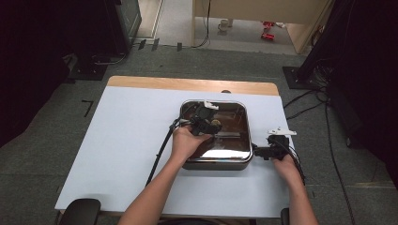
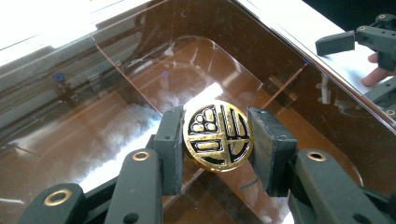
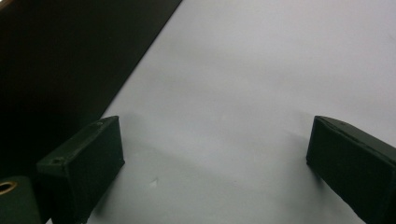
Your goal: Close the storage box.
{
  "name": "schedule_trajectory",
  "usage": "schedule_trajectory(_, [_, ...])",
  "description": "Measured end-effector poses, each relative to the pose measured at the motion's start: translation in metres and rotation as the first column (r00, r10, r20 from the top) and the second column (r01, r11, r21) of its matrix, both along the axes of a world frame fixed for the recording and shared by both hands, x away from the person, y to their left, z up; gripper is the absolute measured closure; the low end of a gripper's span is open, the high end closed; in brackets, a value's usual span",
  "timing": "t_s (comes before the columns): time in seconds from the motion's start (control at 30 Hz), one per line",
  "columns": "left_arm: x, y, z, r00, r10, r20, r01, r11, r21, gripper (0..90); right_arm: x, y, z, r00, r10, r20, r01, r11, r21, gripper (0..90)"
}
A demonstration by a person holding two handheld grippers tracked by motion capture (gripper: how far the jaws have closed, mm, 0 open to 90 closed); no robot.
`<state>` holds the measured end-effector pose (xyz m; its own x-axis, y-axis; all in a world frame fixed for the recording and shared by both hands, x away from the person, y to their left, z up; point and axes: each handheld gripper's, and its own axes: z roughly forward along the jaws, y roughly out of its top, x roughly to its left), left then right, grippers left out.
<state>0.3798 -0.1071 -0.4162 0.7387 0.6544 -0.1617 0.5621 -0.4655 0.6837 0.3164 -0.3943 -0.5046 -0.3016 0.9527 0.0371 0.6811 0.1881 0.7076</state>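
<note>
White bench [image 1: 117,140], right half: the left claw [image 2: 218,140] clamps the lid's gold knob [image 2: 218,136]. Lid [image 1: 225,140] not yet lifted off the pan [image 1: 216,165]. The right claw [image 3: 215,163] stands apart, empty.

A square pan with a glass lid [image 1: 234,140] stands on the table [image 1: 126,154], right of the middle and nearer to the far edge than to the near one. The round knob [image 2: 218,135] sits in the centre of the lid, between the two jaws of the left gripper [image 1: 209,125], which is above the pan. The right gripper [image 1: 263,152] is on the table just beside the pan's right side, toward its near right corner.
</note>
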Motion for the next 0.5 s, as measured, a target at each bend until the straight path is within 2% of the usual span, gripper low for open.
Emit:
schedule_trajectory(0.1, [-0.0018,0.0006,-0.0002,0.9999,0.008,-0.008,-0.008,1.0000,-0.003,59.7,0.0000,0.0000,0.0000,1.0000,0.000,0.000,0.000,1.000,0.000,3.4])
schedule_trajectory(0.2, [-0.0015,0.0023,0.0023,0.9982,0.013,-0.058,-0.014,0.9997,-0.020,59.8,0.0000,0.0000,0.0000,1.0000,0.000,0.000,0.000,1.000,0.000,3.4])
schedule_trajectory(0.27, [-0.0007,0.0031,0.0039,0.9963,0.002,-0.086,-0.006,0.9987,-0.050,59.8,0.0000,0.0000,0.0000,1.0000,0.000,0.000,0.000,1.000,-0.001,3.3])
schedule_trajectory(0.3, [-0.0003,0.0025,0.0040,0.9952,0.003,-0.098,-0.007,0.9988,-0.048,59.7,0.0000,0.0000,0.0000,1.0000,0.000,-0.001,0.000,1.000,0.000,3.3])
schedule_trajectory(0.33, [-0.0002,0.0007,0.0013,0.9960,-0.003,-0.089,0.000,0.9995,-0.031,59.5,0.0000,0.0001,0.0000,1.0000,0.000,-0.001,0.000,1.000,0.000,3.3])
schedule_trajectory(0.37, [-0.0002,0.0007,0.0013,0.9960,-0.003,-0.089,0.000,0.9995,-0.031,59.5,0.0000,0.0001,0.0000,1.0000,0.000,-0.001,0.000,1.000,0.000,3.3])
schedule_trajectory(0.43, [-0.0026,-0.0005,0.0019,0.9981,0.001,-0.061,-0.003,0.9998,-0.020,59.4,-0.0001,0.0001,0.0001,1.0000,0.000,-0.001,0.000,1.000,-0.001,3.4])
schedule_trajectory(0.5, [-0.0079,-0.0036,0.0033,1.0000,0.007,0.000,-0.007,0.9998,0.019,59.4,0.0000,0.0000,0.0000,1.0000,0.000,0.000,0.000,1.000,-0.001,3.3])
